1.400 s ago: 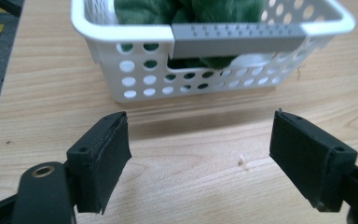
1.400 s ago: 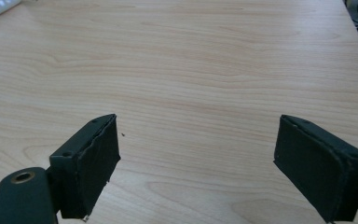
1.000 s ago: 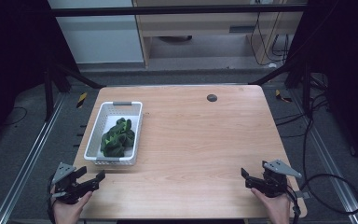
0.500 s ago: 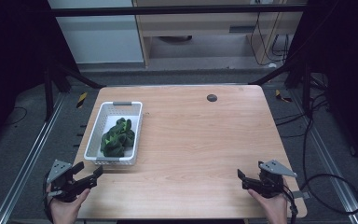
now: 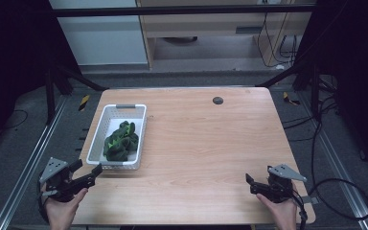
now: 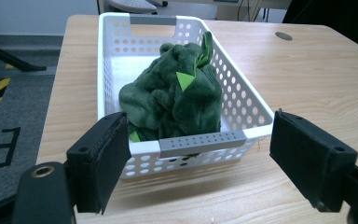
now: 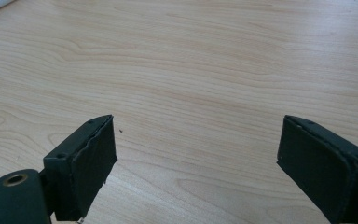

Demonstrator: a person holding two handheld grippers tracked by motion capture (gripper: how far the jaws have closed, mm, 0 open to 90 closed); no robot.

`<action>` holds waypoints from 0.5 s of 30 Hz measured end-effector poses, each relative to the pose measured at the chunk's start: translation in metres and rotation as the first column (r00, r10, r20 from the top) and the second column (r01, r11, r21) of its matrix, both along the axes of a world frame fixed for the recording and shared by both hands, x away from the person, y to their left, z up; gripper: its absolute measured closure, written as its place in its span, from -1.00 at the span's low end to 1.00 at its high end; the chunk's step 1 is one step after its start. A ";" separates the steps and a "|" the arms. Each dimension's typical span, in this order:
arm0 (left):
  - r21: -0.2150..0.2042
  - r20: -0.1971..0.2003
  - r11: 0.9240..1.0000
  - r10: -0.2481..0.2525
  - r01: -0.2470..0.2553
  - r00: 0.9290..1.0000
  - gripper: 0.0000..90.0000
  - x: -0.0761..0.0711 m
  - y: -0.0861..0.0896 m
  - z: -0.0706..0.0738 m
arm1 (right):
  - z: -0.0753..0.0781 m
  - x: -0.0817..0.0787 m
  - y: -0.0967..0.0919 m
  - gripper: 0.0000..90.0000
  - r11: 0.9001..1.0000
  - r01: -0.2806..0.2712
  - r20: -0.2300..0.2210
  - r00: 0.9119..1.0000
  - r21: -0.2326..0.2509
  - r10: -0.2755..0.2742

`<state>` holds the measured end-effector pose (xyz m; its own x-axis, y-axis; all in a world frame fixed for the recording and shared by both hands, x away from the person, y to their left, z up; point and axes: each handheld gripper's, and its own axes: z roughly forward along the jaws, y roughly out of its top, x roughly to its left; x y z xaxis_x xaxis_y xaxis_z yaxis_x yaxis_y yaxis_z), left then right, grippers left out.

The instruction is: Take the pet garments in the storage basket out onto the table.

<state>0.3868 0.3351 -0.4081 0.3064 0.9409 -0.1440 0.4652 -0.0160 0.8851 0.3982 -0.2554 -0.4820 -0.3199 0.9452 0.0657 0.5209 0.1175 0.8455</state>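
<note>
Jaws spread wide and empty on the left hand-held gripper (image 6: 193,168), just short of the white basket (image 6: 193,143) holding the green cloth (image 6: 172,100); reach over the near rim, pinching a raised fold.

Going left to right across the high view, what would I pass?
Left gripper → white basket holding green cloth → small dark hole in the table → right gripper.

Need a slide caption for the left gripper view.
Open left gripper faces a white basket holding a green cloth on the table.
</note>
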 end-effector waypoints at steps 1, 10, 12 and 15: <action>0.001 -0.001 1.000 -0.005 0.005 1.000 -0.58 0.001 0.000 0.002 | 0.000 0.000 0.000 -0.75 1.000 0.001 0.001 1.000 0.002 -0.001; 0.004 0.006 1.000 -0.021 0.021 1.000 -0.58 0.010 -0.005 0.010 | 0.001 0.000 -0.001 -0.76 1.000 0.004 -0.001 1.000 0.005 -0.004; 0.004 0.008 1.000 -0.022 0.022 1.000 -0.58 0.013 -0.005 0.012 | 0.001 0.001 -0.001 -0.76 1.000 0.003 0.002 1.000 0.007 -0.003; 0.002 0.008 1.000 -0.024 0.024 1.000 -0.58 0.015 -0.006 0.014 | 0.000 0.001 -0.002 -0.76 1.000 0.001 0.002 1.000 0.004 -0.001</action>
